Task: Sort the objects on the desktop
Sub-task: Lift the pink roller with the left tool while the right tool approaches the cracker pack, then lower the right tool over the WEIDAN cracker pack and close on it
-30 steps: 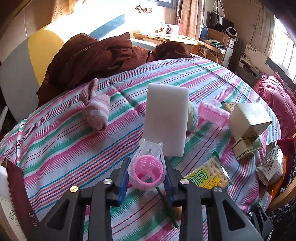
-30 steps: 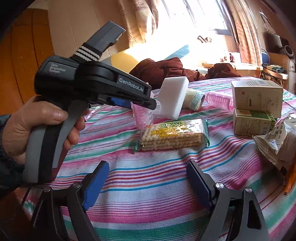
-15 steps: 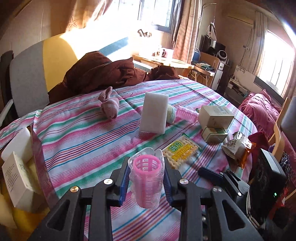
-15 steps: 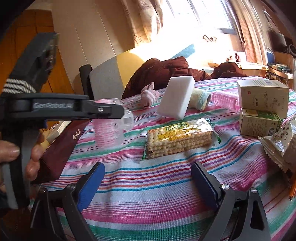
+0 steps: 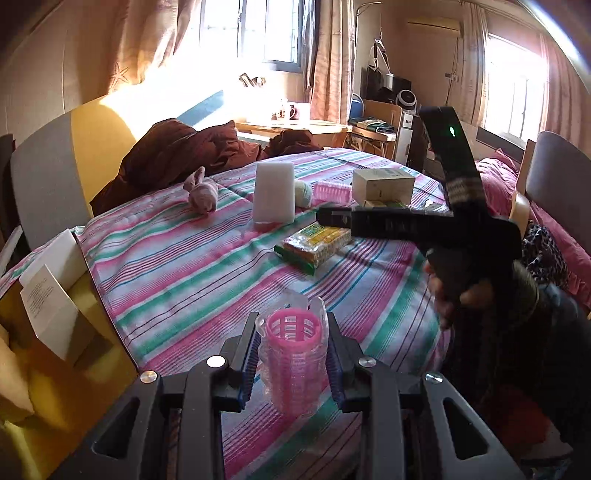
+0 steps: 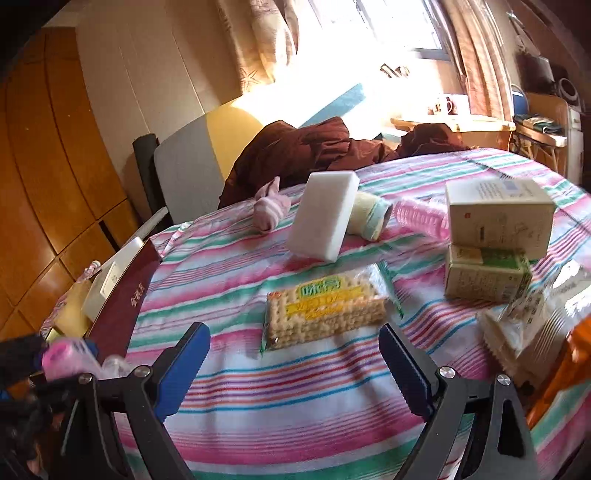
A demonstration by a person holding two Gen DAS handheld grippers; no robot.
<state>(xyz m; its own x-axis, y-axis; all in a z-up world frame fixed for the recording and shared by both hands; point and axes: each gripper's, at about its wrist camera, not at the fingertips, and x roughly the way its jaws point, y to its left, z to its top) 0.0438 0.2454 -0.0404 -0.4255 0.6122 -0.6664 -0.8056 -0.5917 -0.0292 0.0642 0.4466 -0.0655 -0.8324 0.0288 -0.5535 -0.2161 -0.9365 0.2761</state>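
Sunlight pours through a curtained window onto a grey-and-yellow chair draped with a maroon garment. Wooden panelling lines one wall beside the striped desk.

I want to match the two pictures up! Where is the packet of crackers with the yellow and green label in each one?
Left wrist view: the clear-wrapped cracker packet with the yellow and green label lies right of centre on the striped cloth, beyond the left gripper.
Right wrist view: the packet lies in the middle, just ahead of the open right gripper.
Shared landmark: the white foam block standing just behind it.
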